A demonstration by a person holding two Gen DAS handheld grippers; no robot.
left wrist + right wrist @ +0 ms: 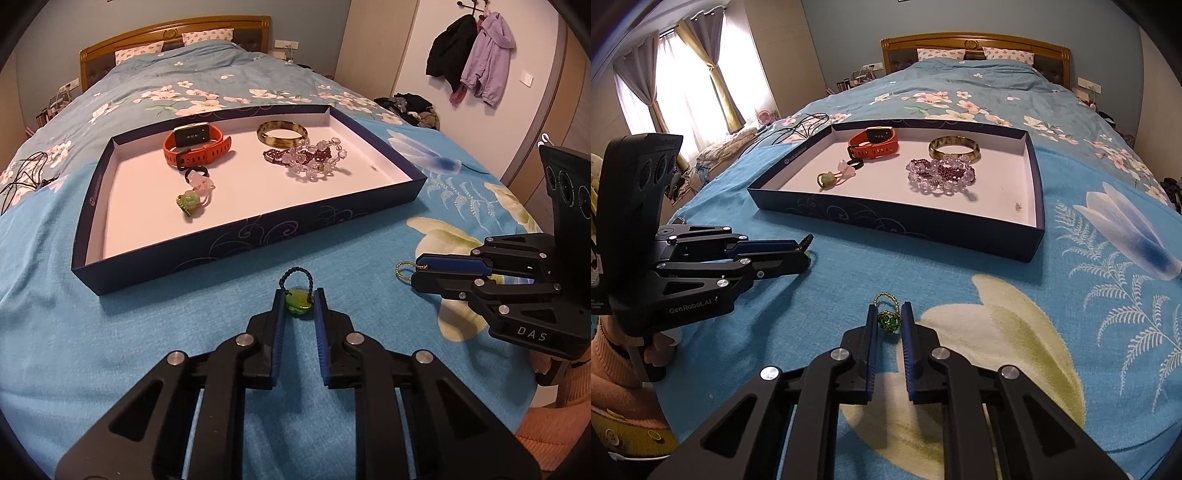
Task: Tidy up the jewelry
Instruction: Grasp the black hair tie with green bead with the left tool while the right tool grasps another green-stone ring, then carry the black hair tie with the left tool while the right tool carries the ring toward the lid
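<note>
My left gripper (298, 295) is shut on a green stone ring with a dark braided loop (299, 301), low over the blue bedspread. My right gripper (889, 312) is shut on a green beaded ring with a gold loop (888, 320). In the left wrist view the right gripper (415, 271) sits at the right with the gold loop (404, 271) sticking out. The dark blue tray (258, 232) lies ahead and holds an orange watch (195, 146), a tortoiseshell bangle (282, 132), bead bracelets (310, 158) and small rings (194, 197).
The tray (905, 225) lies on a bed with a floral blue cover. Black cables (22, 181) lie at the left edge of the bed. Coats (469, 55) hang on the right wall. The left gripper (803, 251) shows at the left in the right wrist view.
</note>
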